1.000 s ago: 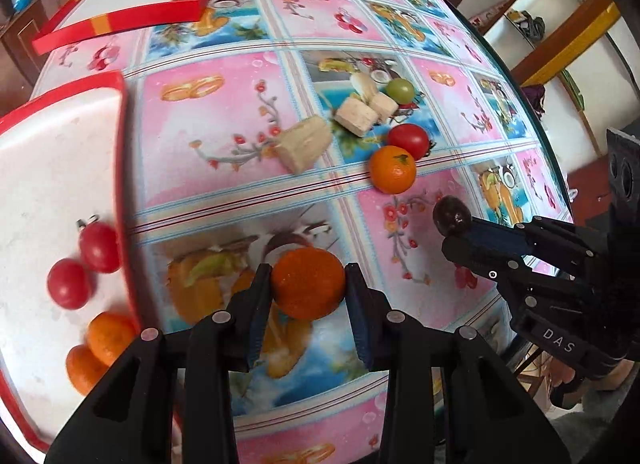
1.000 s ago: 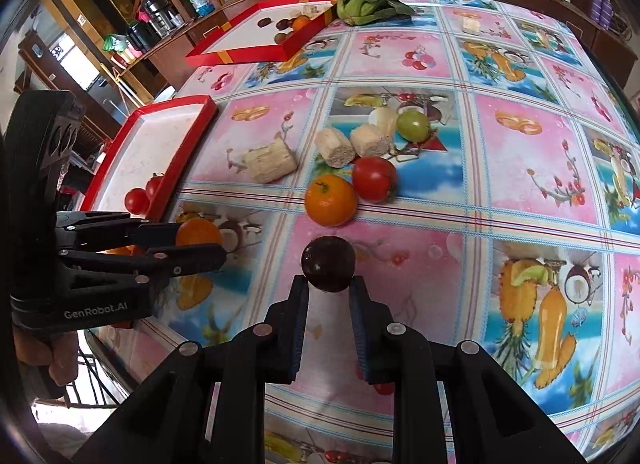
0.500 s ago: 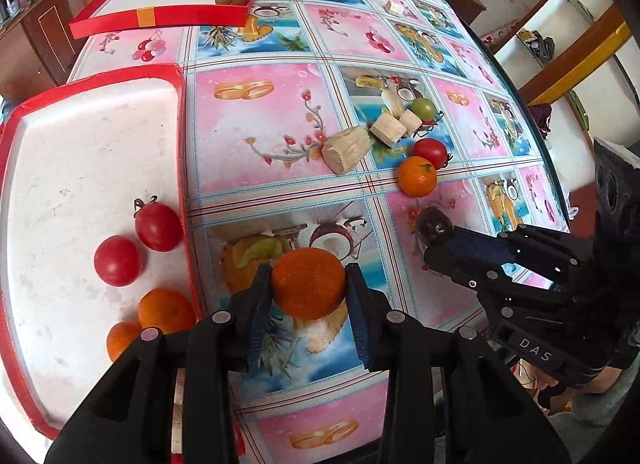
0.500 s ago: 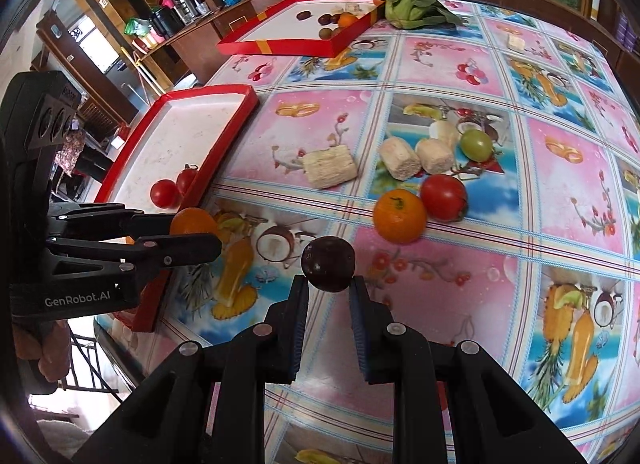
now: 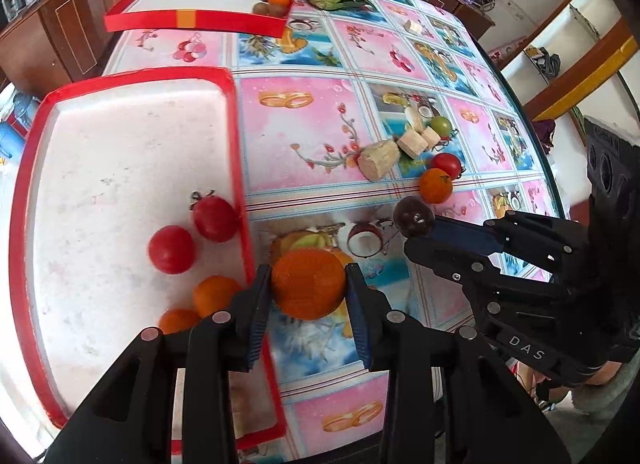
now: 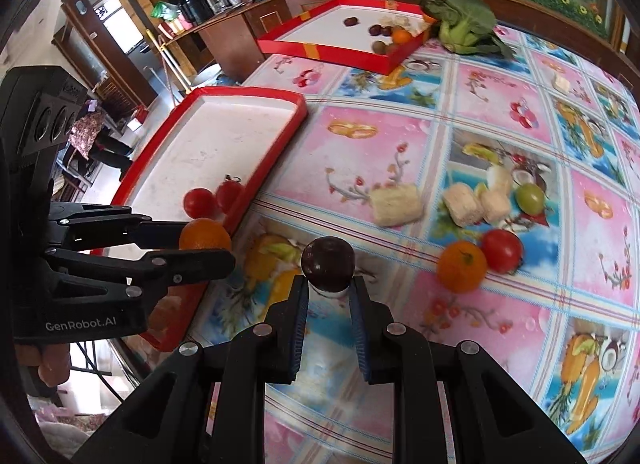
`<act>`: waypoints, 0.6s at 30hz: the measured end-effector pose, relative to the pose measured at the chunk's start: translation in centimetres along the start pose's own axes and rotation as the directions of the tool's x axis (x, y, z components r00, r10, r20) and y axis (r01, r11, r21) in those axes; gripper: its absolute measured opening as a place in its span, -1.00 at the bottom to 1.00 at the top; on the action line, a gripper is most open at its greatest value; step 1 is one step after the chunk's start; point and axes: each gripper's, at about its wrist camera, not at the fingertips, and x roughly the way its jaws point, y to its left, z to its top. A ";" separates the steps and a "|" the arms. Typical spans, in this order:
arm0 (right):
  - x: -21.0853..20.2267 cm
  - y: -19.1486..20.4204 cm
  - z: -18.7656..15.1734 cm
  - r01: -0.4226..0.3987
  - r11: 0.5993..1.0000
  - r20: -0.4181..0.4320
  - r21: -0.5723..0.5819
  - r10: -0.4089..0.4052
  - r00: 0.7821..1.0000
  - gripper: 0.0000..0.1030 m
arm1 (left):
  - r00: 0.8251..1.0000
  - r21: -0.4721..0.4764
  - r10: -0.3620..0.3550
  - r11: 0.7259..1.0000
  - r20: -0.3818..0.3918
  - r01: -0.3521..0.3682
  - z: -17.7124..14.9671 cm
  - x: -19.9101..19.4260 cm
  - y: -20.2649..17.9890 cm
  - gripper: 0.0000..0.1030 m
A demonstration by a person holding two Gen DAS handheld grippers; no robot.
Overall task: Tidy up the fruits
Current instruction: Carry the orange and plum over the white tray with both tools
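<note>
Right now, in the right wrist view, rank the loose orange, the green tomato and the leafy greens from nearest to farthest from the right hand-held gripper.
1. Loose orange, on the cloth just right of the right hand-held gripper.
2. Green tomato, farther right, beside the pale chunks.
3. Leafy greens, at the table's far edge.

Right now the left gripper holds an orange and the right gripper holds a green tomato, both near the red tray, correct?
Not quite. The right gripper holds a dark purple fruit, as the right wrist view shows; the green tomato lies on the table. The left gripper does hold an orange beside the red tray.
</note>
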 end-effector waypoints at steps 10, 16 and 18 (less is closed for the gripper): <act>2.0 4.5 3.4 -0.060 0.996 -0.018 -0.070 0.059 0.998 -0.59 | 1.000 -0.136 0.008 0.991 0.014 -0.006 -1.7 -2.5 6.8 -0.35; 3.4 6.5 5.1 -0.070 0.991 -0.030 -0.111 0.067 0.997 -0.59 | 0.999 -0.195 0.028 0.980 0.019 -0.023 -2.8 -3.1 10.0 -0.35; 4.1 6.9 6.0 -0.071 0.990 -0.035 -0.120 0.067 0.997 -0.59 | 1.000 -0.205 0.024 0.979 0.011 -0.021 -2.9 -2.8 10.7 -0.35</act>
